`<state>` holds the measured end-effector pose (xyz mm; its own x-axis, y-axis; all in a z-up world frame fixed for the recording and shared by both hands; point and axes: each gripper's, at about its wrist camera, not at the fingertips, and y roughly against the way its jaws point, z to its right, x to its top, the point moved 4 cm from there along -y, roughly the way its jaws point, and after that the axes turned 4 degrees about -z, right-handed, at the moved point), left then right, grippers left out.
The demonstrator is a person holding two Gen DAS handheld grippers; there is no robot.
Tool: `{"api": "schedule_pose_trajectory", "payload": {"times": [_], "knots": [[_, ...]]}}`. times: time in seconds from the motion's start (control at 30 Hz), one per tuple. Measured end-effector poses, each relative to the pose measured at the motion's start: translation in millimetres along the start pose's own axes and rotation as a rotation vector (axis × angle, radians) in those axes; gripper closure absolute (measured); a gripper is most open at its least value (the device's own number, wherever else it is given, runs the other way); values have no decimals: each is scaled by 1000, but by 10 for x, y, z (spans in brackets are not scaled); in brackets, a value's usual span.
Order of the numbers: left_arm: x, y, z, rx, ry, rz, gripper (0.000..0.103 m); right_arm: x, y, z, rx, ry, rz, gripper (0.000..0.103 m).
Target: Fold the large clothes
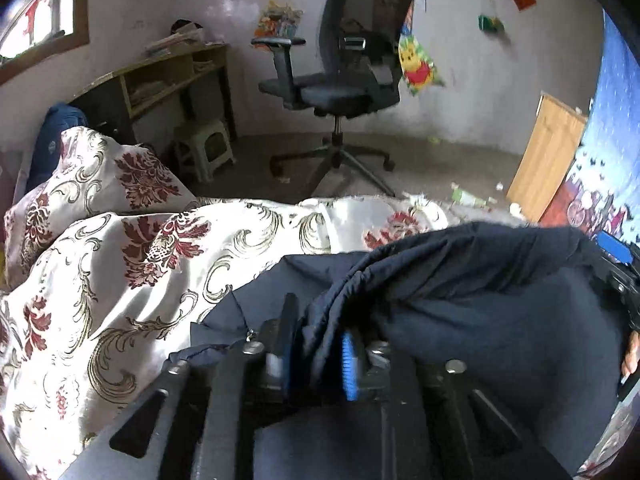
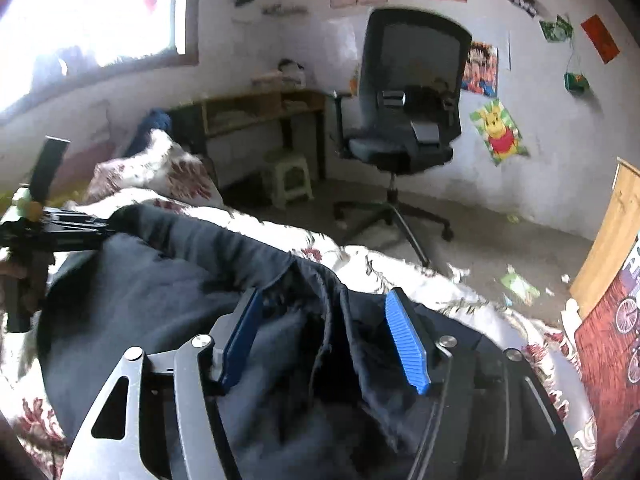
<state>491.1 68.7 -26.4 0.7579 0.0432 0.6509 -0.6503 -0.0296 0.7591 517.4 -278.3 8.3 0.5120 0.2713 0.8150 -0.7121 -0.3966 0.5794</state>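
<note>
The left hand-held gripper (image 1: 316,344) has its jaws set narrow, with a gathered fold of the dark navy garment (image 1: 480,280) between the fingers; whether the pads still press it cannot be told. The right hand-held gripper (image 2: 326,336) stands wide, bunched cloth lying loose between its blue pads (image 2: 406,340). The garment is spread ahead of both on the floral bedspread (image 1: 120,280). Beyond the bed stands an office chair (image 1: 352,80).
</note>
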Motion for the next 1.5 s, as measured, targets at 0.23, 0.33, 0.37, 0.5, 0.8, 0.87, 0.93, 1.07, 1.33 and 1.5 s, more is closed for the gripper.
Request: {"api": "schedule_pose_trajectory", "payload": {"times": [0.23, 0.33, 0.37, 0.5, 0.8, 0.87, 0.93, 1.07, 1.33, 1.5], "knots": [[38, 655, 8, -17, 50, 267, 4, -107, 560, 27, 46, -38, 65, 31], [-53, 703, 219, -97, -31, 222, 4, -180, 519, -40, 161, -41, 8, 29], [-100, 676, 319, -140, -69, 186, 4, -233, 467, -68, 195, -52, -22, 29], [-330, 519, 626, -277, -179, 40, 4, -419, 171, -197, 213, -20, -128, 29], [-339, -26, 810, -194, -236, -75, 2, -611, -346, -119, 155, -34, -243, 29], [-268, -114, 803, -193, -209, -84, 2, -550, -410, -84, 133, -26, -240, 29], [-219, -204, 789, -177, -199, -90, 0, -490, -462, -41, 116, -34, -242, 29], [-151, -327, 761, -161, -179, -96, 0, -436, -641, 45, 93, -51, -268, 29], [-20, -588, 747, -141, -183, -89, 0, -489, -848, 120, 88, -68, -298, 29], [-29, -683, 740, -157, -178, -90, 0, -541, -953, 134, 98, -81, -314, 29]]}}
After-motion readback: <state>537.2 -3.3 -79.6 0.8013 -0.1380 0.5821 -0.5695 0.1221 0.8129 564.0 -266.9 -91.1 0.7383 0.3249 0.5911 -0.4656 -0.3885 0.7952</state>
